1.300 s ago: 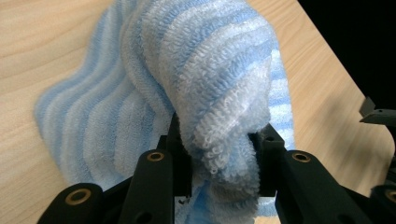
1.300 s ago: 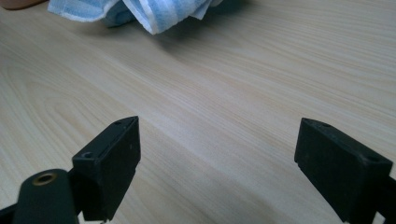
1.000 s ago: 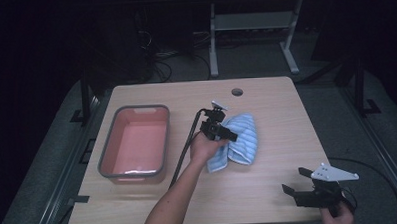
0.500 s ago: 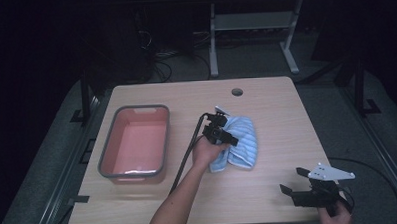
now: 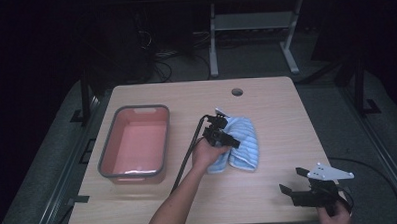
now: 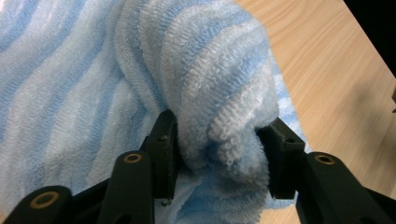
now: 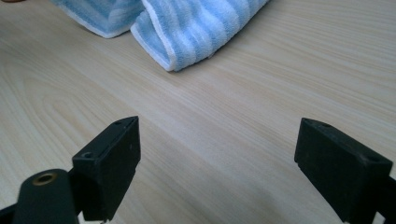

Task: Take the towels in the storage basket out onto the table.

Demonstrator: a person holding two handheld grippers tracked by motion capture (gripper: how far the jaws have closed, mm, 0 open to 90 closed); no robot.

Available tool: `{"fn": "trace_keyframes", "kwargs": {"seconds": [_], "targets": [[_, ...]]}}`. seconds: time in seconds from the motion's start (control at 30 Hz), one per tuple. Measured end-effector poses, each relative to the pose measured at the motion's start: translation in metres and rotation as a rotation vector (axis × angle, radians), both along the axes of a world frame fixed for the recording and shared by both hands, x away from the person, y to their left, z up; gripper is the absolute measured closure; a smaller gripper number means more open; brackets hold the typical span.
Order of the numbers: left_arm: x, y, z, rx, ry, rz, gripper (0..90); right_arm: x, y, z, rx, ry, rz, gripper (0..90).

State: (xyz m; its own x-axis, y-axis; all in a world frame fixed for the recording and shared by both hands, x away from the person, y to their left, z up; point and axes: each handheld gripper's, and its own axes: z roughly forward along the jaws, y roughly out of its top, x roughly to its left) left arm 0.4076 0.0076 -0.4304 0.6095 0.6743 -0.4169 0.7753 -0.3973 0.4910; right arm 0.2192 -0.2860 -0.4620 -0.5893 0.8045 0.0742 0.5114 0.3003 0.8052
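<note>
A wooden table [image 5: 276, 104] bears a pink tub [image 5: 135, 142] and striped towel [image 5: 243, 145].

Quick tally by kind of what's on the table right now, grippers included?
Towel: 1
Bin: 1
Grippers: 2, the left gripper and the right gripper
Total: 4

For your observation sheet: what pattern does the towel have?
Light blue and white stripes on the towel, clearest in the left gripper view.

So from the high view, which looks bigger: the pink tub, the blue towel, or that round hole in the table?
1. Pink tub, largest.
2. Blue striped towel, clearly smaller, and partly under the left tool.
3. Round hole, smallest by far.
</note>
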Motion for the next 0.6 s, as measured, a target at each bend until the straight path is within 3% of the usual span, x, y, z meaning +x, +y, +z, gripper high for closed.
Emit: {"fn": "trace_keyframes", "kwargs": {"seconds": [0.3,0.6], "targets": [[-0.003,0.005,0.007,-0.006,-0.020,0.003,45.6,-0.001,0.001,0.001,0.000,0.001,-0.001,13.7],[-0.007,0.015,0.011,-0.045,-0.024,0.015,42.5,0.000,0.000,0.000,-0.006,0.000,-0.003,13.7]]}}
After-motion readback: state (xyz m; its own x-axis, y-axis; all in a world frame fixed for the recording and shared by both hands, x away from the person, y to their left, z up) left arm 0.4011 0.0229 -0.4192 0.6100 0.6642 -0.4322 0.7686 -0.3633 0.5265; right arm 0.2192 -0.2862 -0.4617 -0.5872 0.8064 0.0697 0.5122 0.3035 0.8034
